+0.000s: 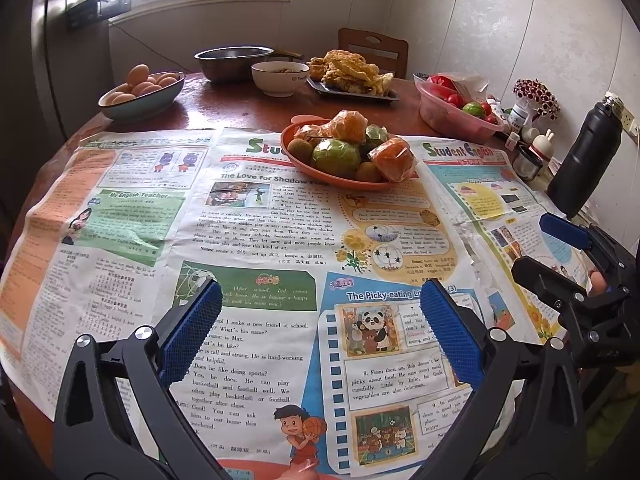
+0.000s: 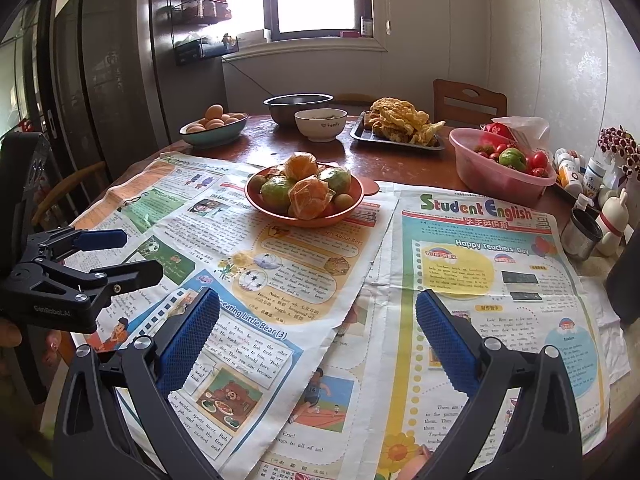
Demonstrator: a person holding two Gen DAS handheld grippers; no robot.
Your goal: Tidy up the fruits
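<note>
An orange plate [image 1: 320, 174] [image 2: 256, 204] stands on newspapers in the middle of the table. It holds wrapped oranges [image 1: 352, 124] [image 2: 310, 198], green fruits [image 1: 335, 156] [image 2: 276, 192] and small brown kiwis [image 1: 300, 149] [image 2: 345, 200]. My left gripper [image 1: 320, 312] is open and empty, low over the newspaper, well short of the plate; it also shows at the left of the right wrist view [image 2: 120, 254]. My right gripper [image 2: 318, 320] is open and empty over the newspaper; it shows at the right of the left wrist view [image 1: 548, 244].
Newspapers [image 1: 256, 240] [image 2: 460, 280] cover the near table. Behind stand an egg bowl [image 1: 140, 92], steel bowl [image 1: 232, 60], white bowl [image 1: 280, 76], tray of fried food [image 1: 352, 76] and a pink tub of tomatoes [image 1: 456, 108] [image 2: 500, 164]. A black bottle [image 1: 584, 156] and small jars stand at right.
</note>
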